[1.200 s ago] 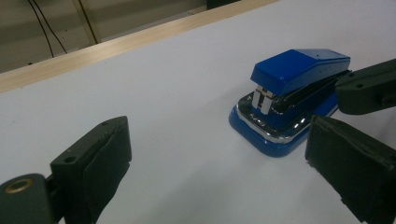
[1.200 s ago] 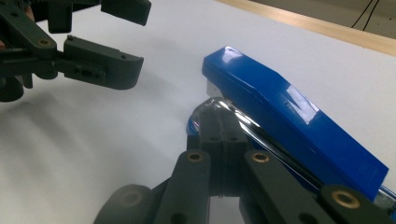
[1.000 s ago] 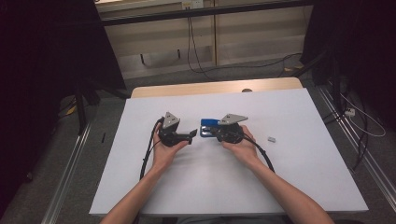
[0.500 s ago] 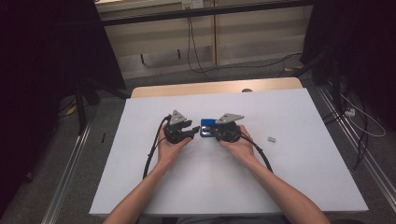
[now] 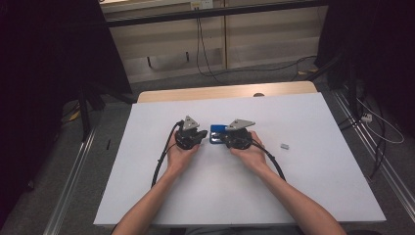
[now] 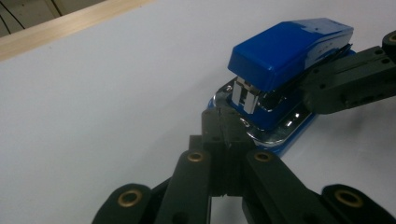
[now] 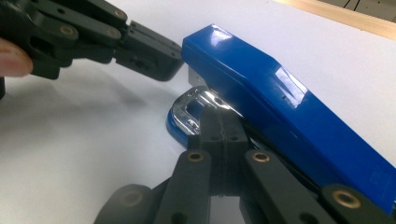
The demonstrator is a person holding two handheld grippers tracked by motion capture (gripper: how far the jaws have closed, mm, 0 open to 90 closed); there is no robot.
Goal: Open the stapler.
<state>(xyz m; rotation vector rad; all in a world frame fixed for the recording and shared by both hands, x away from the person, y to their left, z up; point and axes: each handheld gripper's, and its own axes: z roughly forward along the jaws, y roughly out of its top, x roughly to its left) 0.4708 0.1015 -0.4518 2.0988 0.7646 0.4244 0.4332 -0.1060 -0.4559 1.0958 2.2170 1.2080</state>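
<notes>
While the blue stapler (image 5: 217,133) lies flat near the middle of the worktop (image 5: 323,196), a little toward its far edge, its top arm is propped up off the base by the right gripper (image 7: 219,122), whose fingers are clenched together and wedged in the gap between arm and base. The left gripper (image 6: 220,122) has just been closing its fingers: half a second ago they stood apart, now they are pressed tight with nothing between them, their tips touching the chrome front of the base under the raised head. That probably means a closed point is about to press or steady the front end. No tray, box or bin stands on the worktop; the stapler's own magazine cannot be read for staples. A small grey piece (image 5: 285,145) lies well apart, toward the right edge.
</notes>
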